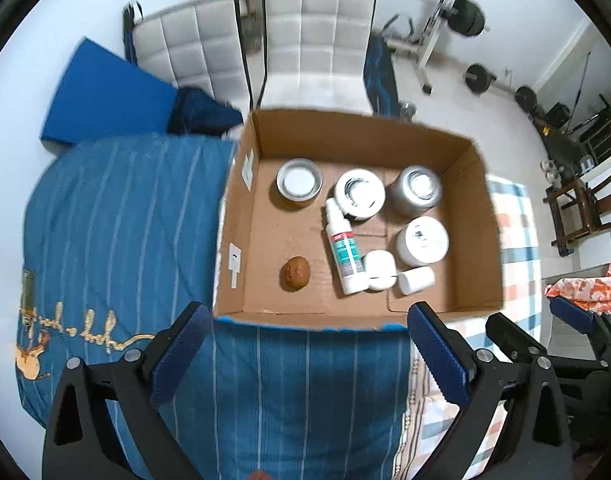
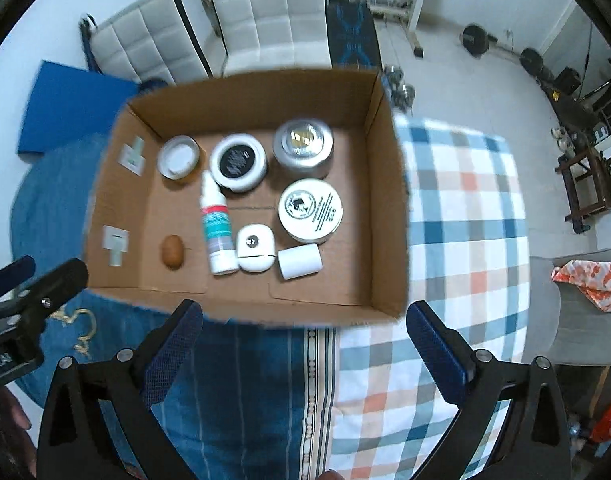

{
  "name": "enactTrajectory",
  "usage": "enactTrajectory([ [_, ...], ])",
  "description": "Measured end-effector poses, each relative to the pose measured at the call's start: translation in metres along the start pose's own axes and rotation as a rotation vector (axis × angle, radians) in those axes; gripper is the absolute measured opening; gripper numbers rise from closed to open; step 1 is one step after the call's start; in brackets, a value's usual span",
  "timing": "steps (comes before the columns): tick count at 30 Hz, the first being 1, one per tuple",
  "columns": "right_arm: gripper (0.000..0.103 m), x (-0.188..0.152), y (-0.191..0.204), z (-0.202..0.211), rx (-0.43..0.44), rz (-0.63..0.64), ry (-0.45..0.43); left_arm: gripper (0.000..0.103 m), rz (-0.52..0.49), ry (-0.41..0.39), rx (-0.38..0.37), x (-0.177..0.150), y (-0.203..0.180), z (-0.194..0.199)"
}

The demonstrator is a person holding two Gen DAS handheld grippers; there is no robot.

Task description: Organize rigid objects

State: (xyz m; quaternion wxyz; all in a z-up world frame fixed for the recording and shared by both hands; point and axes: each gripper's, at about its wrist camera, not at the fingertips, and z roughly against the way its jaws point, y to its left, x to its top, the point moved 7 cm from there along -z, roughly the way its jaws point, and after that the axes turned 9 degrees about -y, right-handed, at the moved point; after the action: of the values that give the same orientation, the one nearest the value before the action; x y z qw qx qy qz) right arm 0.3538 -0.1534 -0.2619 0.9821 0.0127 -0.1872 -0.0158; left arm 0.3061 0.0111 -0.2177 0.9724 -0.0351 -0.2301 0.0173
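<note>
An open cardboard box [image 1: 475, 216] [image 2: 381, 216] lies on the bed. Inside are several items: a white spray bottle [image 1: 344, 252] [image 2: 217, 228] lying flat, a brown oval object [image 1: 294, 273] [image 2: 172, 251], a small silver tin [image 1: 299, 179] [image 2: 178, 157], a white jar with dark lid [image 1: 359, 194] [image 2: 238, 161], a silver can [image 1: 416, 190] [image 2: 303, 146], a white round jar [image 1: 422, 239] [image 2: 310, 209], a white case [image 1: 381, 270] [image 2: 255, 247] and a small white cylinder [image 1: 416, 279] [image 2: 300, 261]. My left gripper [image 1: 307, 350] and right gripper [image 2: 303, 346] are open and empty, held above the box's near edge.
The box sits on a blue striped blanket [image 1: 117, 216] and a checked blanket [image 2: 461, 220]. The right gripper shows in the left wrist view [image 1: 545, 332]; the left gripper shows in the right wrist view [image 2: 29, 296]. White chairs [image 1: 309, 36] and weights [image 1: 471, 16] stand behind the bed.
</note>
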Motion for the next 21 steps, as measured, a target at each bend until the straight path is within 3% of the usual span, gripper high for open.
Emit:
enactTrajectory([
  [11, 0.103, -0.03, -0.008, 0.149, 0.041, 0.021, -0.208, 0.102, 0.011, -0.181, 0.009, -0.018, -0.007, 0.126],
  [21, 0.103, -0.06, -0.008, 0.224, 0.076, 0.034, -0.283, 0.102, -0.001, -0.247, -0.01, -0.041, -0.015, 0.196],
])
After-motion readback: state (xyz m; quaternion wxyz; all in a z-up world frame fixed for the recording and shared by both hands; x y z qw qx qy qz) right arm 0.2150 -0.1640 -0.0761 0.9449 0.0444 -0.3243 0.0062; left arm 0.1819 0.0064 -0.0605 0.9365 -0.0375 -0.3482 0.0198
